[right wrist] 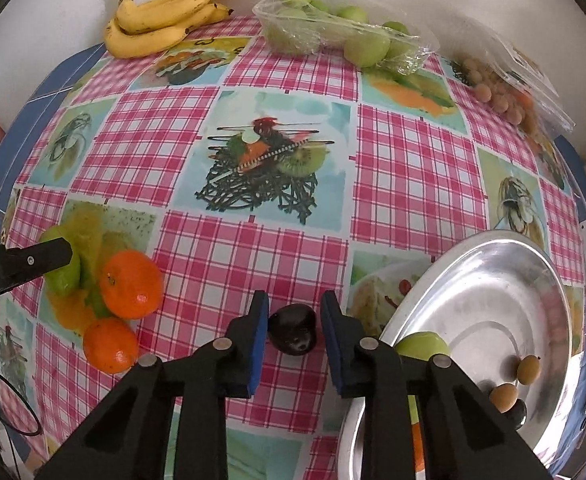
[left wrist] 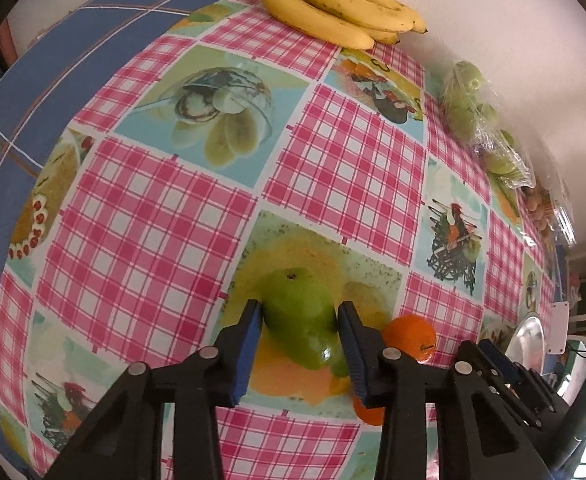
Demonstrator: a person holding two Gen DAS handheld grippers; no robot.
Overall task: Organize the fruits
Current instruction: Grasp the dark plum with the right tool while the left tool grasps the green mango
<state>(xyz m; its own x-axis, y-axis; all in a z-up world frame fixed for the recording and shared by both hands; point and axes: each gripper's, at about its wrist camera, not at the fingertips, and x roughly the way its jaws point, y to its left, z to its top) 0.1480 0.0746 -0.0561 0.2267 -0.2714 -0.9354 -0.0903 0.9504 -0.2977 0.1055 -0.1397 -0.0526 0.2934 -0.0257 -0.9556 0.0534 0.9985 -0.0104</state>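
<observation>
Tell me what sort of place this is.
Most likely a home kitchen or dining table: a checked tablecloth printed with food pictures, bananas and bagged green apples against a plain wall, and a metal serving tray.

tablecloth (right wrist: 253,248): pink plaid | pear (left wrist: 299,312): green | oranges (right wrist: 133,284): orange | bananas (right wrist: 161,16): yellow

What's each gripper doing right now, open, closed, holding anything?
Left gripper: open, fingers either side of the green pear, grip not confirmed.
Right gripper: open, straddling the dark fruit on the table, not gripping.
</observation>
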